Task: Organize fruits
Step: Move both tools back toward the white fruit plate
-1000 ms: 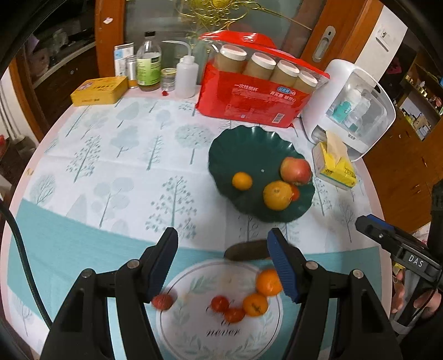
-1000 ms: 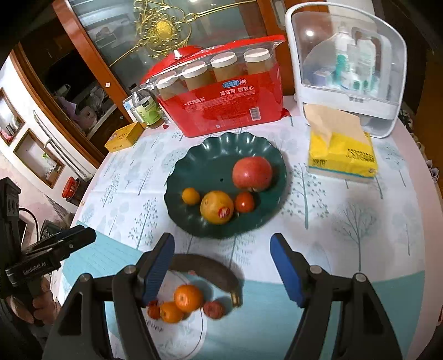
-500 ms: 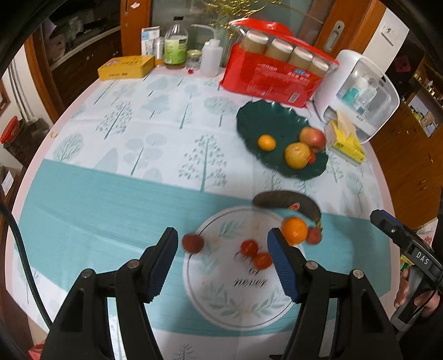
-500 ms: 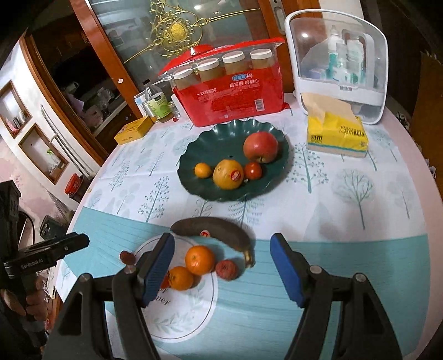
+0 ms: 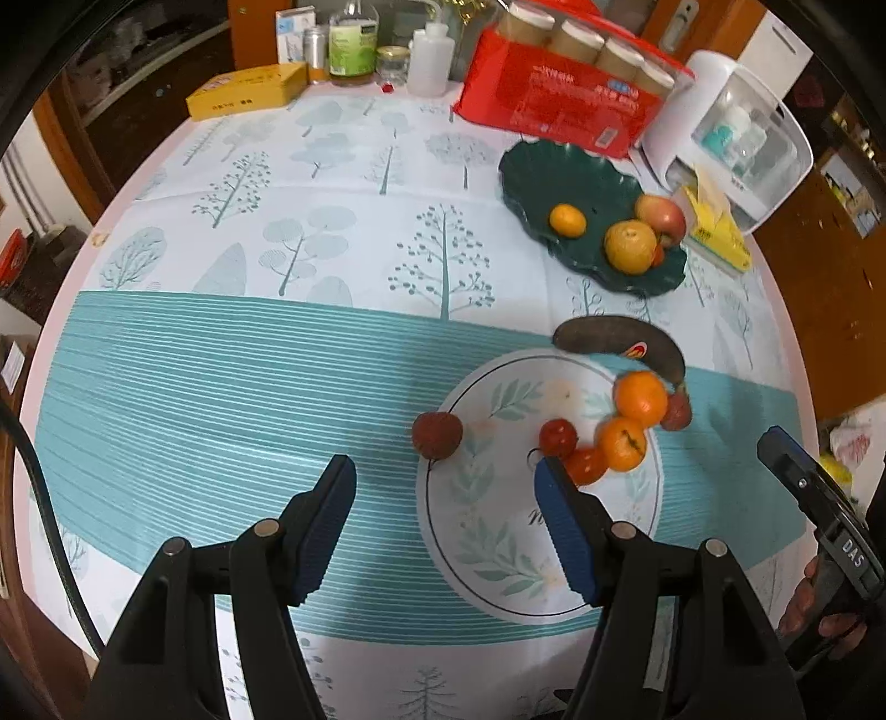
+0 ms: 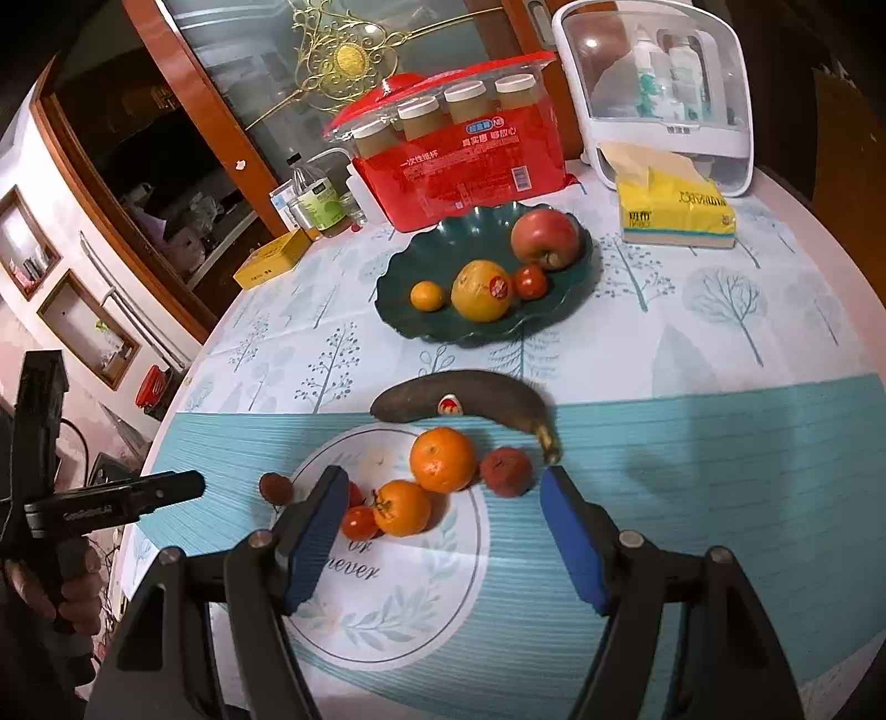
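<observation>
A dark green plate holds an apple, a yellow orange, a small mandarin and a tomato. Nearer me, loose on the cloth, lie a blackened banana, two oranges, small tomatoes and two lychees. My left gripper is open and empty, just short of the left lychee. My right gripper is open and empty, above the orange cluster.
A red pack of paper cups, a white storage box, a yellow tissue pack, a yellow tin and bottles stand along the table's far side. The round table's edge curves close on both sides.
Both grippers have drawn back and up from the plate. The loose fruit near the printed circle now lies in front of the open fingers. Nothing was taken hold of.
</observation>
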A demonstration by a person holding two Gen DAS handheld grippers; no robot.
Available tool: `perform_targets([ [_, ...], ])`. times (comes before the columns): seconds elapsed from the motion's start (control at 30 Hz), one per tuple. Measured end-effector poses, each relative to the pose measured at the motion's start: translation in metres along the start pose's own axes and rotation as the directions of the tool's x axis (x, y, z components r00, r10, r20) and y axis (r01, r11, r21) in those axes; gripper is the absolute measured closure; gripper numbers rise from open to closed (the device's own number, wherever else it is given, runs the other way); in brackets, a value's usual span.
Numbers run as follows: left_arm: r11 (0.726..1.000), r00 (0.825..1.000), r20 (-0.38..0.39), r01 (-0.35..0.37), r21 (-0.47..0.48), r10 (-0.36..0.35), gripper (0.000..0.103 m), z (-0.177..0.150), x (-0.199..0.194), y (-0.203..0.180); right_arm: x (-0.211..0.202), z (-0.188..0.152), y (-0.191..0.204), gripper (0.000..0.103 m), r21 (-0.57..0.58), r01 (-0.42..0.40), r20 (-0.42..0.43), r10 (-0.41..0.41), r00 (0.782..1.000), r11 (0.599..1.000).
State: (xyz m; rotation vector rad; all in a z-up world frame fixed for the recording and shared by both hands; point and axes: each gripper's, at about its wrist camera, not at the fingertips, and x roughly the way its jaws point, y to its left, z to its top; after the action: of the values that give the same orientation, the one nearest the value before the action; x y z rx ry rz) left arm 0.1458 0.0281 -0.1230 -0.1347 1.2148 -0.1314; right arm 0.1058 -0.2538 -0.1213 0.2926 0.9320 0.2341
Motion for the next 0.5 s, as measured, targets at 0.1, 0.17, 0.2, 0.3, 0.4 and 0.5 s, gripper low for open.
perform_targets([
  [0.1, 0.999, 1.000, -0.024, 0.005, 0.035, -0.004, 0.037, 0.003, 0.008, 0.003, 0.002, -0.010, 0.007, 0.031, 0.016, 0.011, 0.010, -0.011, 1.000, 1.000],
  [0.17, 0.998, 0.999, -0.037, 0.013, 0.060, -0.011, 0.037, 0.005, 0.013, 0.005, 0.007, -0.015, 0.013, 0.031, 0.028, 0.025, 0.008, -0.026, 1.000, 0.999],
  [0.2, 0.997, 0.999, -0.043, 0.015, 0.075, -0.012, 0.037, 0.007, 0.016, 0.006, 0.009, -0.018, 0.015, 0.031, 0.034, 0.029, 0.006, -0.029, 1.000, 0.999],
  [0.3, 0.993, 0.998, -0.060, 0.022, 0.114, -0.016, 0.037, 0.009, 0.024, 0.006, 0.017, -0.026, 0.022, 0.031, 0.062, 0.034, -0.011, -0.034, 0.999, 0.997],
  [0.4, 0.987, 0.997, -0.079, 0.036, 0.156, -0.024, 0.037, 0.011, 0.033, 0.006, 0.028, -0.034, 0.028, 0.031, 0.091, 0.045, -0.038, -0.042, 0.998, 0.995],
  [0.5, 0.978, 0.995, -0.100, 0.050, 0.202, -0.030, 0.037, 0.011, 0.043, 0.006, 0.040, -0.040, 0.033, 0.031, 0.123, 0.050, -0.065, -0.042, 0.997, 0.991],
])
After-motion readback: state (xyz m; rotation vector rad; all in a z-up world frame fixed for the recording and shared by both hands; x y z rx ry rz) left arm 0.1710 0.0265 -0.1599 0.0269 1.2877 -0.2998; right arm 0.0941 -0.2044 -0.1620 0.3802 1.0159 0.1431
